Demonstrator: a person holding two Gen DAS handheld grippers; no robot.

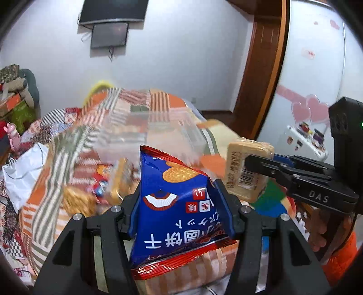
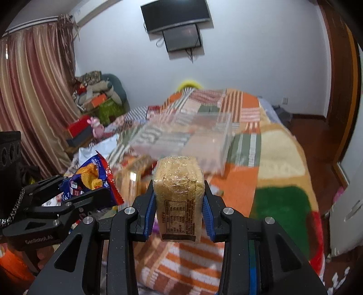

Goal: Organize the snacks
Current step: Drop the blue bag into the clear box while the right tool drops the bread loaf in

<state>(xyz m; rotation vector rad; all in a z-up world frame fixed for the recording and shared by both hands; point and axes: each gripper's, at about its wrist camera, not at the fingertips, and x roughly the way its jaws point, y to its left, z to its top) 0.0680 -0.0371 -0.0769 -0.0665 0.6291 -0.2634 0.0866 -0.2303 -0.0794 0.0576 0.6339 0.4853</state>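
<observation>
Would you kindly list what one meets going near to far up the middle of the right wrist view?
Right hand-held gripper → clear-wrapped cracker block in its grip → clear plastic box on the patchwork blanket → wall-mounted TV.

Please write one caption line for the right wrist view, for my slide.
Right gripper shut on a wrapped biscuit block above the patchwork blanket.

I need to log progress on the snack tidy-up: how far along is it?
Early. The clear bin on the bed looks empty. In hand: left gripper holds a blue biscuit bag, right gripper a wrapped cracker block. Left: loose snacks lie on the blanket.
</observation>
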